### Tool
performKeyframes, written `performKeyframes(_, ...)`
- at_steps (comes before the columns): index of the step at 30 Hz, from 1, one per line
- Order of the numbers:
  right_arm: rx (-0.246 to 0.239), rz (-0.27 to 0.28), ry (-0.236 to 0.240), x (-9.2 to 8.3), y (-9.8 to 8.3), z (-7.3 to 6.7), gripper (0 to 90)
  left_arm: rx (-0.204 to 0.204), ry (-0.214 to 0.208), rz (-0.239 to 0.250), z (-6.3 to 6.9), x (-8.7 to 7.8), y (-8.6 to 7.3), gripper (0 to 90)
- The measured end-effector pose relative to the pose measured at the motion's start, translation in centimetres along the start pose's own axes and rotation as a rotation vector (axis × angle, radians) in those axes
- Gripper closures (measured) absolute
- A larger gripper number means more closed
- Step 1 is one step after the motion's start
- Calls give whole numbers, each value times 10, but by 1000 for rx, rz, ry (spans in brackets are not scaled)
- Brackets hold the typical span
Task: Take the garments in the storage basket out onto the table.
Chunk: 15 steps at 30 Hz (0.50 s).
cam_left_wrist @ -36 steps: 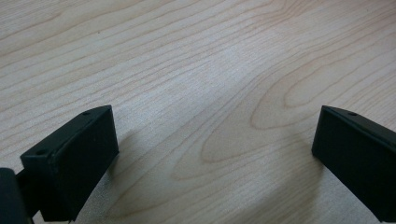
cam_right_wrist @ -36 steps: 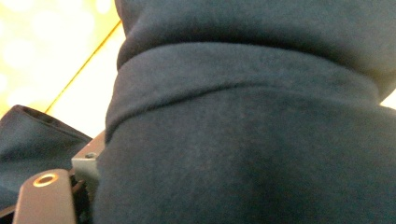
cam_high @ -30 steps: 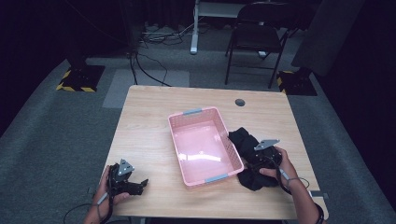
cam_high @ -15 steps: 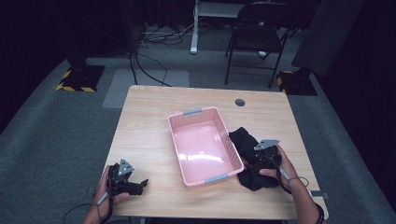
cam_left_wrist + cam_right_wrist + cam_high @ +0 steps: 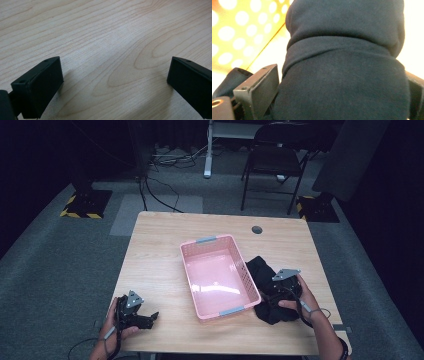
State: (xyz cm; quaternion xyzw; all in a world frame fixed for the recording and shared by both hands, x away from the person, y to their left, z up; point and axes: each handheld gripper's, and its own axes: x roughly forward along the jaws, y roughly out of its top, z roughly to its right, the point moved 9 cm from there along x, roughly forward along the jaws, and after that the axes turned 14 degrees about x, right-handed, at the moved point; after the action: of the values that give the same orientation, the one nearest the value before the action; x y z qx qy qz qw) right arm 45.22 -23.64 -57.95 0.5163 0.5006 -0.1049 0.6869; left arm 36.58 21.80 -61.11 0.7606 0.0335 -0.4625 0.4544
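The left gripper (image 5: 150, 319) rests on the surface (image 5: 165, 250), fingers spread wide and empty. Right of the pink basket (image 5: 192, 251), the right gripper (image 5: 272, 292) has just opened its fingers around the dark cloth (image 5: 257, 269). Best to close deep on a thick fold, then lift clear of the basket's rim.

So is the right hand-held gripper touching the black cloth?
Touching. In the right gripper view, the black cloth bulges between the right hand-held gripper, against its left jaw.
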Motion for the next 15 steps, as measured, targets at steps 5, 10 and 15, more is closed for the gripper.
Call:
performKeyframes(5, -4, 15, -7, -6, 5, 0, 37, 0, 0, 0, 0, 0, 0, 0)
performKeyframes(10, -16, 23, -8, -12, 8, -2, 36, 0, 0, 0, 0, 0, 0, 0)
performKeyframes(15, -27, 31, -14, -17, 11, -3, 35, 0, 0, 0, 0, 0, 0, 0)
